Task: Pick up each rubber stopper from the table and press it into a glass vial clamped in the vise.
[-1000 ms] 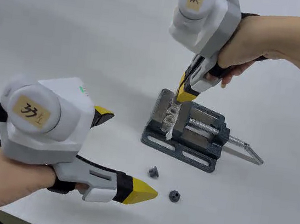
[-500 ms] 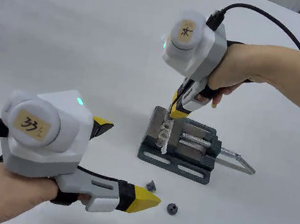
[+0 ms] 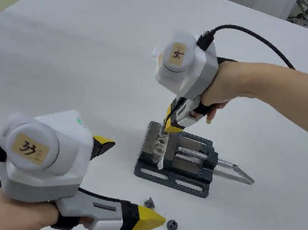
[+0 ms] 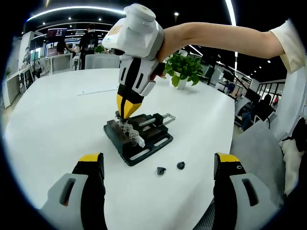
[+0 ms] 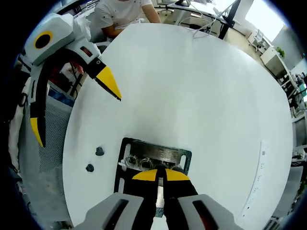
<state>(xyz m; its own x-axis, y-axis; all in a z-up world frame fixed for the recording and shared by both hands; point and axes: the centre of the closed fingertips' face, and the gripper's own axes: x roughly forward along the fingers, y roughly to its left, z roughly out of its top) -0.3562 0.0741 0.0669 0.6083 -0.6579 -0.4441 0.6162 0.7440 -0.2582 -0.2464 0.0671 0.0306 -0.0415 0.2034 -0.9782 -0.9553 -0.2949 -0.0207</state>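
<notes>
we judge the stoppers (image 3: 150, 203) light and squashy, best pinched across the cap by our left gripper (image 3: 134, 181), jaws apart; our right gripper (image 3: 167, 127), jaws together, is poised at the brittle vials (image 3: 161, 145).

left tool (image 3: 129, 181) jaws wide apart, right tool (image 3: 170, 126) pointing down, jaws together

Left hand-held gripper (image 3: 131, 181), right hand-held gripper (image 3: 167, 129): white-grey housings, black jaws tipped yellow, round handwritten labels (image 3: 177, 54), black cables (image 3: 250, 34). White sleeve (image 4: 288, 45).
</notes>
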